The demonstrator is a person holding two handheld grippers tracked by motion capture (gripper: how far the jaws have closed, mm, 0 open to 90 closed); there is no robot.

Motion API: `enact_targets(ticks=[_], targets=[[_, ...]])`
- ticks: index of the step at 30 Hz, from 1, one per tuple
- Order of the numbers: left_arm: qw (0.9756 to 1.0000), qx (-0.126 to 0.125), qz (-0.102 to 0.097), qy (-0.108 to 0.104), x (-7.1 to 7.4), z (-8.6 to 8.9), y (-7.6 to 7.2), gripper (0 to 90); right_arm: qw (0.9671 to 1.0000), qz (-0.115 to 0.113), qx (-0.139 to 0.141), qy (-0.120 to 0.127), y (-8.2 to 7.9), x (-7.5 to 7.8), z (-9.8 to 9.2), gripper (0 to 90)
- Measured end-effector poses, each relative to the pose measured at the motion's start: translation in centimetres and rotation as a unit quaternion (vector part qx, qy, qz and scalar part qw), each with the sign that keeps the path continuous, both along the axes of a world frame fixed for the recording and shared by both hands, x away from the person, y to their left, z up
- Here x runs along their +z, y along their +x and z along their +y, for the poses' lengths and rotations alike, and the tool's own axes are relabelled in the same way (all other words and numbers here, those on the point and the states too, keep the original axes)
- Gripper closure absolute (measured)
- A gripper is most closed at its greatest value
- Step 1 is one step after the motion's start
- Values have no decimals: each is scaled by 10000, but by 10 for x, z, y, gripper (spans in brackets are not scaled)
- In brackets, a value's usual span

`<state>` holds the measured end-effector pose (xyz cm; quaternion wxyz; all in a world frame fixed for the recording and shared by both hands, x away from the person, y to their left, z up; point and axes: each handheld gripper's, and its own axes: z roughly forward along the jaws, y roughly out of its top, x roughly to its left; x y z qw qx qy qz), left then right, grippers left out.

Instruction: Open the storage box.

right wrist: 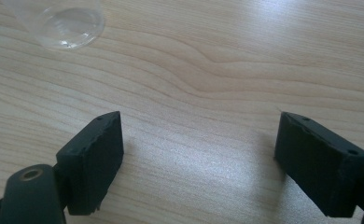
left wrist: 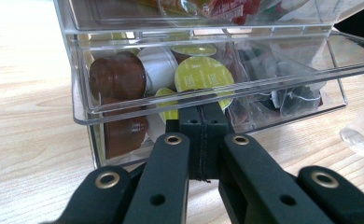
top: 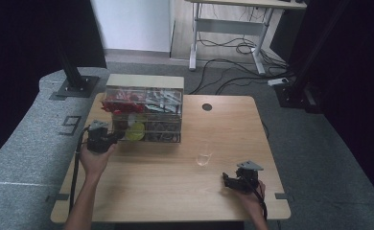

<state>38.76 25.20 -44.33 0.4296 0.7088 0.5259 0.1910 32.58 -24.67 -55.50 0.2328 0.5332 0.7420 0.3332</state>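
The left gripper (left wrist: 201, 116) has its jaws clenched together at the front lip of the clear plastic drawer (left wrist: 208, 100), pulled partway out of the transparent organiser box (top: 144, 115) on the wooden counter (top: 175, 187). The drawer holds green-lidded and brown coffee capsules (left wrist: 201, 74). The right gripper (right wrist: 199, 158) rests well apart from the box, jaws released, near a small clear plastic cup (top: 204, 158).

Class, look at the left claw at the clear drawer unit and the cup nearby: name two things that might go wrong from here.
1. The left claw is shut at the front lip of the drawer; it may slip off the smooth edge.
2. A hard pull might drag the light clear organiser or spill the coffee pods.
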Motion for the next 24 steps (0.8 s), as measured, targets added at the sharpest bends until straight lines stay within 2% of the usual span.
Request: enact_targets(ticks=[6,9,14,16,24], targets=[[9999,-43,18,-135,5,1,3,900,10000,0,0,-1,0,0,0,159],[9999,-26,-62,-129,9,0,4,900,10000,-1,-2,-2,0,0,0,159],[9998,-49,-68,-161,15,0,8,900,10000,-1,-2,-1,0,0,0,159],[9997,-61,-58,-234,16,0,10,900,10000,-1,-1,-1,0,0,0,159],[9997,-62,-49,-213,22,0,14,900,10000,1,-10,2,0,0,0,159]])
